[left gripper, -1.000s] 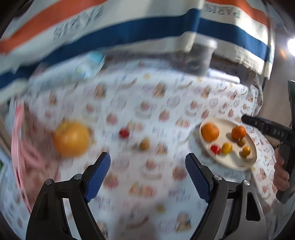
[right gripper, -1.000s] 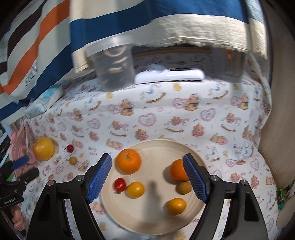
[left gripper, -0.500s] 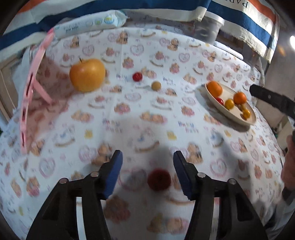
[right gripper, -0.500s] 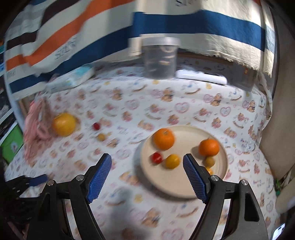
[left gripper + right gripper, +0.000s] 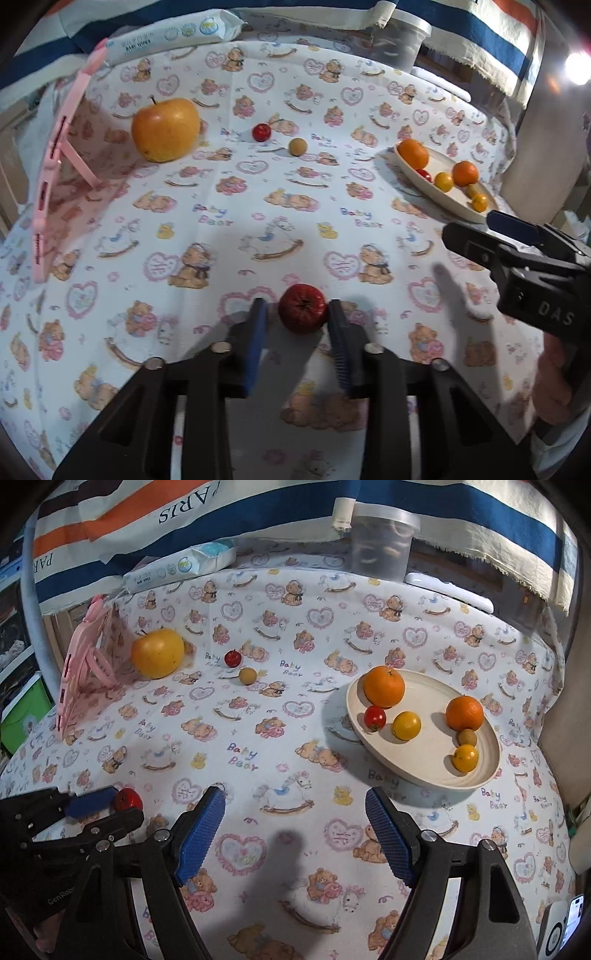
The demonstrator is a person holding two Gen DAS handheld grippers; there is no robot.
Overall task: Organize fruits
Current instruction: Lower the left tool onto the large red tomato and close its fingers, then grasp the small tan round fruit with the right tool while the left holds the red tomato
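Observation:
A small red fruit lies on the bear-print cloth between the blue pads of my left gripper, which is shut on it. The right wrist view shows the same grip low at the left: left gripper, red fruit. My right gripper is open and holds nothing, in front of and left of the cream plate. The plate holds two oranges, a red tomato and several small yellow fruits. A big yellow apple, a tiny red fruit and a small tan fruit lie at the back left.
A pink stand leans at the left edge. A baby-wipes pack, a clear tub and a white flat object line the back, under a striped cloth. A phone lies at the right corner.
My left gripper came down over the small red fruit and its jaws closed on it. My right gripper drew back from over the plate, still open.

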